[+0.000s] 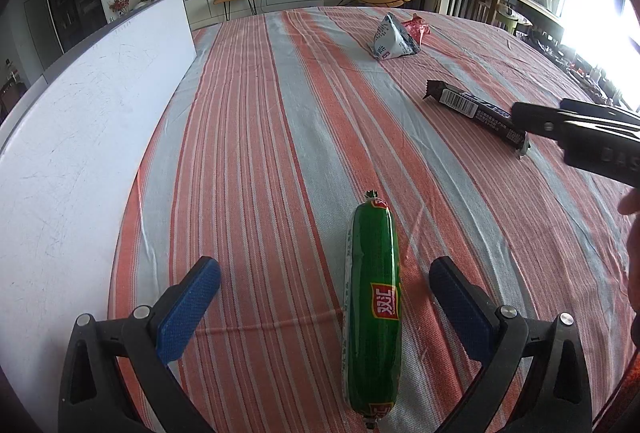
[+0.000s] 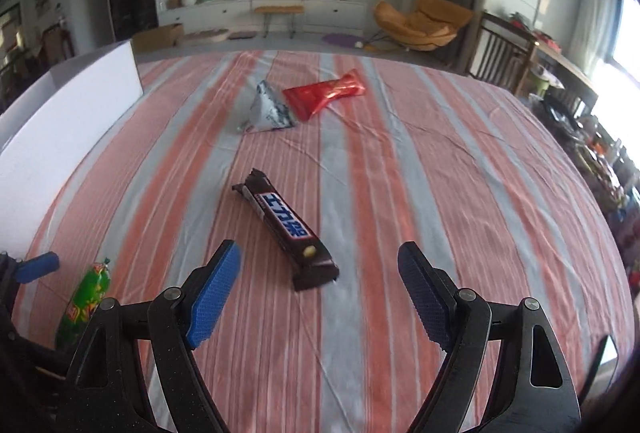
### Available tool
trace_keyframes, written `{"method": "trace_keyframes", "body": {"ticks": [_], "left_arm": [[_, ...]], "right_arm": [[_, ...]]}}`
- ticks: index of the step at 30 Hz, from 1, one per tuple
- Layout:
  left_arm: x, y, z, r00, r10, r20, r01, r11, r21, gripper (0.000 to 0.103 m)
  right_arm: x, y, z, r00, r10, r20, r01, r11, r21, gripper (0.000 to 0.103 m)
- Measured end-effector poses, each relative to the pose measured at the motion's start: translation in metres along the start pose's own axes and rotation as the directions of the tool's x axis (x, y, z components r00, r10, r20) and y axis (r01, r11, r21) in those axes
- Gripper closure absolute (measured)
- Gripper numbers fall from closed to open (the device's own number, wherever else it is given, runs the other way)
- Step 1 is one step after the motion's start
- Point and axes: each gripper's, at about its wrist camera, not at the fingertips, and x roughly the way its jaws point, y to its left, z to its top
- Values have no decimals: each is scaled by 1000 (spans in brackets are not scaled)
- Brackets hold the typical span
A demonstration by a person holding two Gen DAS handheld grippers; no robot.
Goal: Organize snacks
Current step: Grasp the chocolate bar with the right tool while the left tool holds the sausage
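Observation:
A green sausage snack [image 1: 372, 313] lies lengthwise on the striped cloth between the wide-apart blue pads of my left gripper [image 1: 324, 269], which is open and not touching it. A dark chocolate bar [image 2: 286, 221] lies diagonally in front of my right gripper [image 2: 320, 251]. That gripper is open, and the bar's near end sits between its fingertips without contact. In the left wrist view the chocolate bar [image 1: 476, 111] shows at the right, with the right gripper [image 1: 536, 115] over its near end. The sausage [image 2: 86, 301] also shows in the right wrist view, low at the left.
A silver pouch [image 2: 268, 113] and a red packet [image 2: 326, 93] lie further back on the striped tablecloth [image 2: 440, 193]. A white box [image 1: 88, 105] runs along the table's left side. A hand [image 1: 632, 217] shows at the right edge. Chairs stand beyond the far right of the table.

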Motion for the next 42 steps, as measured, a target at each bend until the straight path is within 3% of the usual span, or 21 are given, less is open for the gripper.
{"method": "trace_keyframes", "body": {"ticks": [5, 11, 13, 15, 18, 24, 29, 35, 38, 42], "left_arm": [[0, 0, 0, 1000, 0, 0, 0, 1000, 0, 0], [0, 0, 0, 1000, 0, 0, 0, 1000, 0, 0], [0, 0, 0, 1000, 0, 0, 0, 1000, 0, 0], [0, 0, 0, 1000, 0, 0, 0, 1000, 0, 0], [0, 0, 0, 1000, 0, 0, 0, 1000, 0, 0], [0, 0, 0, 1000, 0, 0, 0, 1000, 0, 0], [0, 0, 0, 1000, 0, 0, 0, 1000, 0, 0], [0, 0, 0, 1000, 0, 0, 0, 1000, 0, 0], [0, 0, 0, 1000, 0, 0, 0, 1000, 0, 0], [0, 0, 0, 1000, 0, 0, 0, 1000, 0, 0]], "right_arm": [[40, 11, 7, 994, 52, -95, -55, 998, -26, 20], [46, 7, 8, 993, 79, -87, -76, 997, 32, 21], [43, 7, 6, 994, 75, -73, -73, 997, 38, 33], [35, 2, 4, 995, 72, -72, -69, 996, 54, 65], [27, -6, -2, 993, 95, -73, -87, 991, 103, 84], [-5, -25, -33, 993, 113, -44, -98, 961, 258, 84], [-49, -19, -73, 996, 93, -3, -87, 935, 344, 84], [-52, 4, -104, 999, 33, 32, -42, 948, 315, 80], [-49, 4, -101, 999, 7, 38, -18, 957, 291, 36], [-46, 3, -101, 999, 1, 40, -12, 960, 281, 30]]}}
